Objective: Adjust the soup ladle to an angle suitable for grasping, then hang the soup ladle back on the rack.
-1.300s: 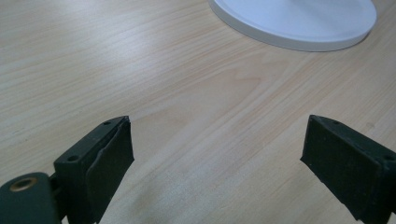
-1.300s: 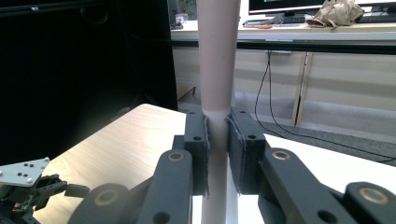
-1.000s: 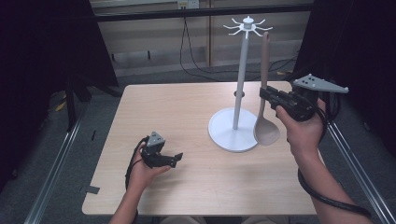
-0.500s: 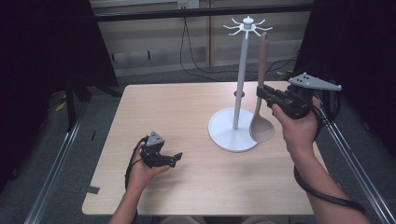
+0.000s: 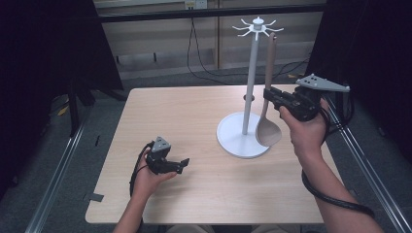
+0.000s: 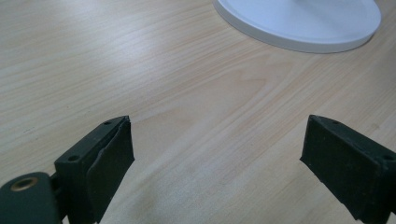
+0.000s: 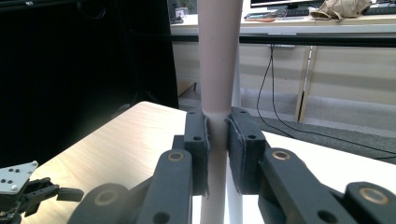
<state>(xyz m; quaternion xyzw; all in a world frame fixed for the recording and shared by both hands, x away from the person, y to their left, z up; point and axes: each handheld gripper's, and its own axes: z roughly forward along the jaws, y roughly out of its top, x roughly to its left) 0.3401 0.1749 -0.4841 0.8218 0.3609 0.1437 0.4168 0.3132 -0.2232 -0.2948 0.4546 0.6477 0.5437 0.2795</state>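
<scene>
While the stand serves as landmark: every place below is given from the white utensil stand [image 5: 247, 127]
Stand: a flat round white base, smooth and matte, with a slim straight pole rising to a crown of short curved hooks; it sits on the table [image 5: 194, 116], a pale wood-grain top with rounded corners
Spoon: a wooden spoon [image 5: 267, 127], light brown, long narrow handle and broad rounded bowl; it hangs upright just to the right of the pole, bowl down over the base's right edge, handle top up by the hooks
Right gripper [image 5: 268, 95]: clenched on the spoon's handle, at about mid-height of the pole; in the right gripper view its black padded jaws press the smooth pale handle from both sides [image 7: 218, 154]
Left gripper [image 5: 183, 164]: released, nothing between the jaws; it rests low over the table to the left of the base and nearer the person, well apart from it [image 6: 215, 168]
Left jaws: black, blocky, with rough-edged pads, spread wide over bare wood grain
</scene>
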